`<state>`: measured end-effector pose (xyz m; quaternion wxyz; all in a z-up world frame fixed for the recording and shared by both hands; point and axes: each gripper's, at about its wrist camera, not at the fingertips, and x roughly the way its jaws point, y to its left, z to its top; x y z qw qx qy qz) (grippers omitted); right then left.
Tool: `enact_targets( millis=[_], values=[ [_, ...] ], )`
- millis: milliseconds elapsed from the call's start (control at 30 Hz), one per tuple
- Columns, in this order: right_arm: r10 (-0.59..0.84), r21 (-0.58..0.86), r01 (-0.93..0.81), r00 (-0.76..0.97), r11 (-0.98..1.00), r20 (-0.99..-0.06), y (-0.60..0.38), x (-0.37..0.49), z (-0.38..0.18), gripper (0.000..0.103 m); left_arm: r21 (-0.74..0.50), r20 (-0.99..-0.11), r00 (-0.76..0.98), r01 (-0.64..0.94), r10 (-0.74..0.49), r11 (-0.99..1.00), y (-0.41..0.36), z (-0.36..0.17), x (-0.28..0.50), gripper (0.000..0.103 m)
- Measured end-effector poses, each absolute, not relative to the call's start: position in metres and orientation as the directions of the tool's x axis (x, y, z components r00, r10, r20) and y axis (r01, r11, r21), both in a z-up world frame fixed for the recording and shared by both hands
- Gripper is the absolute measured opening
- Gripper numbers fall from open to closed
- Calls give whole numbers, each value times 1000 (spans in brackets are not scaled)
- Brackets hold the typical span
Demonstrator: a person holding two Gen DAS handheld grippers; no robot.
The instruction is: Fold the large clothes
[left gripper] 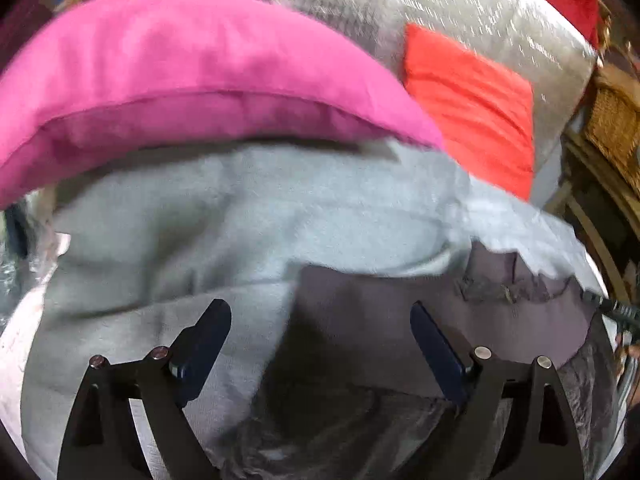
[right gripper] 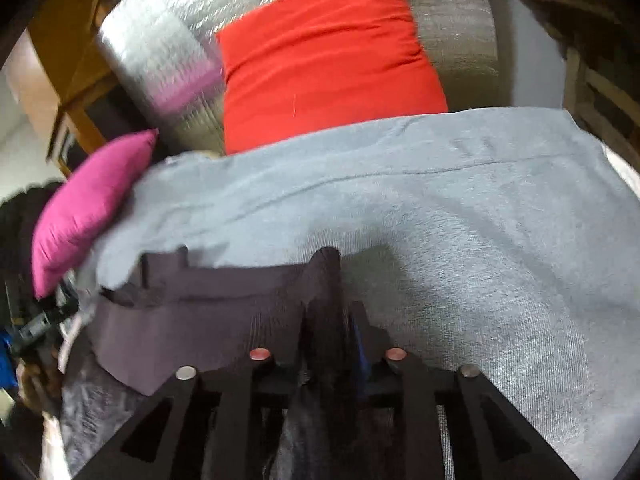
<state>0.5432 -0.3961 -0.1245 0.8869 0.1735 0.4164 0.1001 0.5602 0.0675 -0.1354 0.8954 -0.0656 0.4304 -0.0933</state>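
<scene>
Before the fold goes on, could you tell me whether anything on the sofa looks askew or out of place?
Yes: the dark purple-grey garment lies bunched and creased on the light grey blanket, with one fold pinched in the right gripper. The pink cushion sits tilted over the blanket's edge.

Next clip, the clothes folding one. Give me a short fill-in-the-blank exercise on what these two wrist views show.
1. The cushion leaning on the silver backrest is ____.
2. The pink cushion rests on the far edge of the light ____ cloth.
3. The left tongs stand ____ above the dark purple garment.
4. The right tongs have a fold of that garment ____ their fingers.

Missing words: red; grey; open; between
</scene>
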Motion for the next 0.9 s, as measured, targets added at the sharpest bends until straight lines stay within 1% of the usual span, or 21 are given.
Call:
enact_targets(
  millis=[67,133,167,200,233,267,300,333,367,433,500,533,600,667,733,767,800,833,867,900],
  values=[
    [335,411,-28,634,911,-698,-396,543,-124,77,-167,-814,539,138,-215,976,54,-151,568,91],
    [350,410,-48,619,911,-703,-391,547,-125,78,-124,-840,511,143,-181,982,47,-163,571,91],
    [362,411,-62,605,910,-709,-391,546,-125,78,-126,-845,503,140,-180,982,46,-166,572,85],
    [369,405,-75,589,911,-719,-387,547,-127,77,-134,-852,490,137,-184,982,45,-169,575,63],
    [364,386,-89,571,918,-736,-382,549,-128,67,-118,-865,474,124,-163,985,44,-173,579,48],
    [353,363,-97,560,927,-750,-377,551,-129,27,-109,-872,466,119,-152,987,45,-174,580,23],
    [320,324,-94,550,941,-771,-372,553,-130,21,-110,-871,466,118,-153,987,46,-173,580,19],
    [303,297,-102,554,949,-775,-368,552,-127,17,-97,-863,485,114,-141,989,47,-170,577,17],
    [291,279,-110,561,954,-775,-366,551,-125,15,-84,-851,510,106,-127,991,49,-166,574,15],
    [245,220,-117,611,968,-753,-363,544,-111,14,-101,-826,551,65,-120,993,59,-158,571,14],
    [220,216,-86,638,973,-738,-369,545,-107,14,-116,-838,535,17,-107,993,69,-168,577,14],
    [207,218,-60,625,974,-753,-373,550,-115,14,-119,-863,494,0,-103,993,70,-181,582,14],
    [165,181,-33,588,983,-792,-371,555,-134,13,-90,-862,501,0,-78,996,67,-186,581,14],
    [163,196,-9,596,981,-786,-373,556,-138,14,-81,-865,498,-7,-67,997,68,-187,581,15],
    [166,219,18,595,976,-787,-378,557,-138,15,-65,-864,501,-8,-53,998,65,-186,581,19],
    [165,219,19,593,976,-788,-380,556,-137,18,-50,-854,519,-7,-39,999,64,-181,578,25],
    [175,227,15,591,974,-788,-380,555,-135,22,-48,-843,537,-8,-37,999,63,-175,574,34],
    [168,222,19,593,975,-788,-381,552,-131,34,-56,-830,557,-11,-40,998,65,-168,568,38],
    [148,210,32,603,977,-784,-383,544,-125,58,-67,-811,583,-16,-45,998,71,-157,556,43],
    [131,200,45,614,979,-779,-384,538,-119,69,-64,-797,602,-21,-38,998,72,-149,549,44]
  ],
)
